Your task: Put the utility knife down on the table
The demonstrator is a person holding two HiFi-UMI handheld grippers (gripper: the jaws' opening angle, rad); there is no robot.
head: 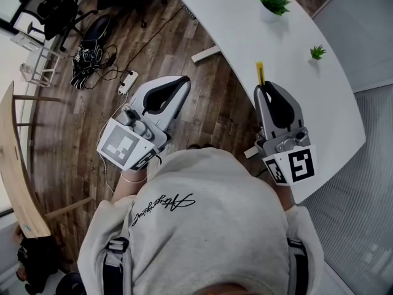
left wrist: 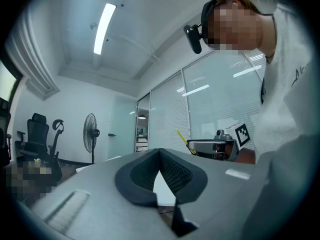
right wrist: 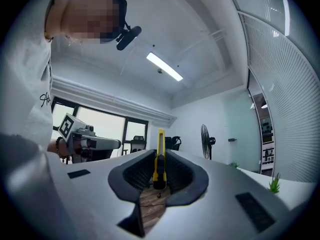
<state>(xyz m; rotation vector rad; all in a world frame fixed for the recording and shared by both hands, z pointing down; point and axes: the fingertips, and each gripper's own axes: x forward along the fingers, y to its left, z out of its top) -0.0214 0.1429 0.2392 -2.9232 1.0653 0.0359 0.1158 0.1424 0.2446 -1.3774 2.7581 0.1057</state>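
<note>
In the right gripper [right wrist: 159,153], one utility knife [right wrist: 159,165]; two plants [head: 272,0].

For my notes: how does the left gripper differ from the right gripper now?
The right gripper holds a yellow utility knife in its jaws; the left gripper is shut on nothing. The right one is by the white table, the left over the wooden floor. Both carry marker cubes.
</note>
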